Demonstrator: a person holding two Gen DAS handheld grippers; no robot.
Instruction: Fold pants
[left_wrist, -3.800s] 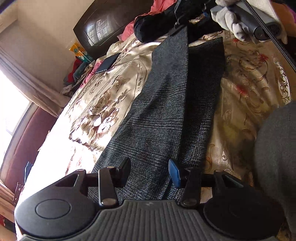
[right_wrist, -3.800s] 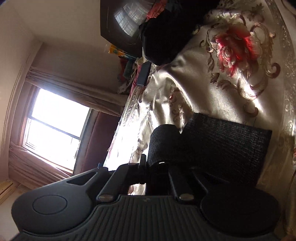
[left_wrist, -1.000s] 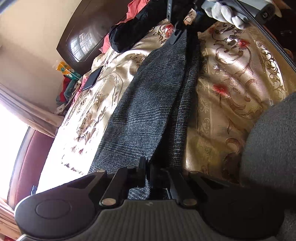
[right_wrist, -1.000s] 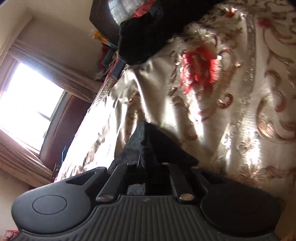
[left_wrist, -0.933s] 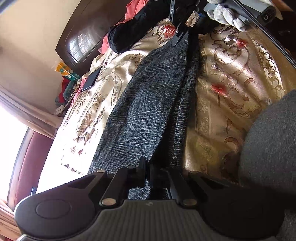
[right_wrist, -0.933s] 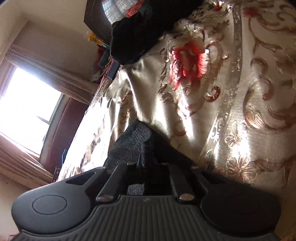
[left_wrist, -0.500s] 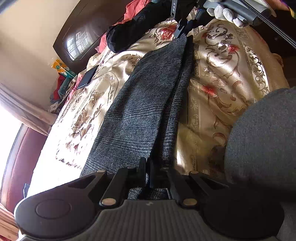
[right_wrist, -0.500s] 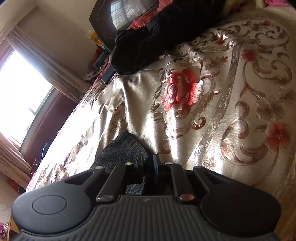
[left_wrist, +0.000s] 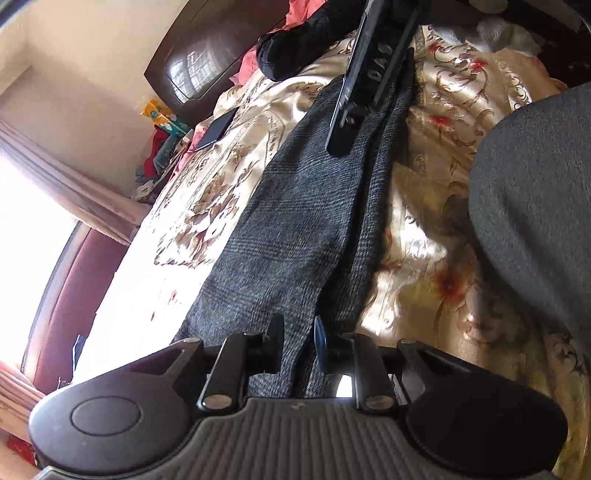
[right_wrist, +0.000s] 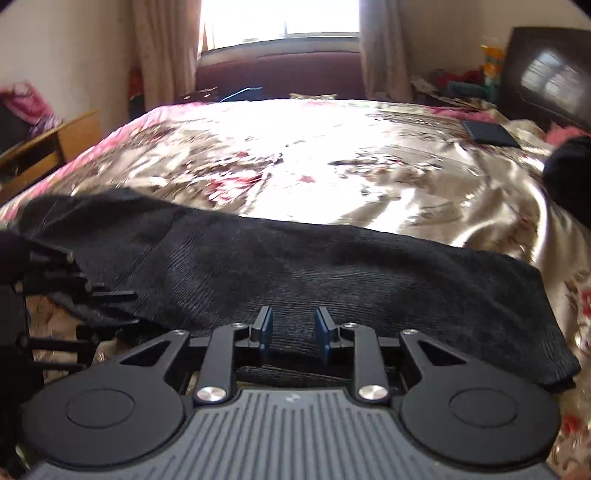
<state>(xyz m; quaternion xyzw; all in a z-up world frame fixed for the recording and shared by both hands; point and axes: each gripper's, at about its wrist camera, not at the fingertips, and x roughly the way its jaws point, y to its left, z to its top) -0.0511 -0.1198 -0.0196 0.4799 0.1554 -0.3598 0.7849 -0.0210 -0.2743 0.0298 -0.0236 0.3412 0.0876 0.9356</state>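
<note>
Both grippers tilt down over the bed (right_wrist: 369, 155). The left gripper (left_wrist: 298, 341) has just been opening its jaws; they stand released astride the pants (left_wrist: 303, 229), which lie folded lengthwise on the bedspread. The right gripper (right_wrist: 293, 330), jaws also just opening, hangs over the cloth's edge. Only the right view shows the window (right_wrist: 280, 18). Motion blur hides finer contact.
</note>
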